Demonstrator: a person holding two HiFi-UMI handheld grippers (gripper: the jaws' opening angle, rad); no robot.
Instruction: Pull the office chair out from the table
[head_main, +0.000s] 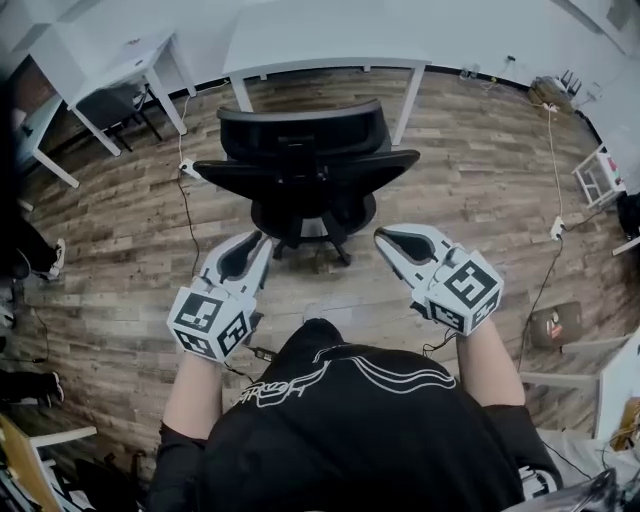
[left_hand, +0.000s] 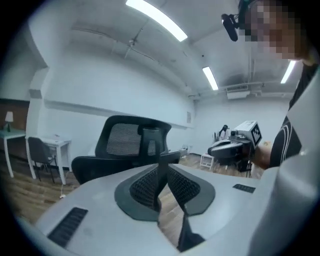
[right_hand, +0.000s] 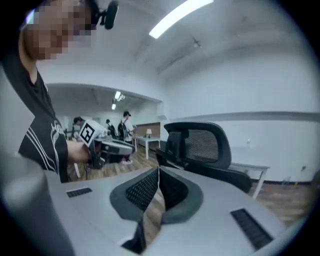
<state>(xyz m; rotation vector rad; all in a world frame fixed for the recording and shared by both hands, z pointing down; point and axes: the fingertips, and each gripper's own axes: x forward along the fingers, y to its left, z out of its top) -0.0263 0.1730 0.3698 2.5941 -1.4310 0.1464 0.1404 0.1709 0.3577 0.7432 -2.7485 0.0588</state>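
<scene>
The black office chair (head_main: 305, 160) stands on the wood floor in front of the white table (head_main: 320, 40), its mesh back toward the table and its seat toward me. My left gripper (head_main: 262, 237) and right gripper (head_main: 383, 235) hover side by side short of the seat, apart from the chair, both shut and empty. In the left gripper view the jaws of the left gripper (left_hand: 161, 167) meet at the tips, with the chair (left_hand: 125, 142) behind and the right gripper (left_hand: 235, 145) to the side. The right gripper (right_hand: 158, 170) is likewise shut before the chair (right_hand: 200, 145).
A second white desk (head_main: 110, 60) with a dark chair (head_main: 110, 105) stands at the far left. Cables (head_main: 185, 200) trail over the floor on both sides. A white wire rack (head_main: 600, 175) is at the right. People (right_hand: 125, 127) stand at the back of the room.
</scene>
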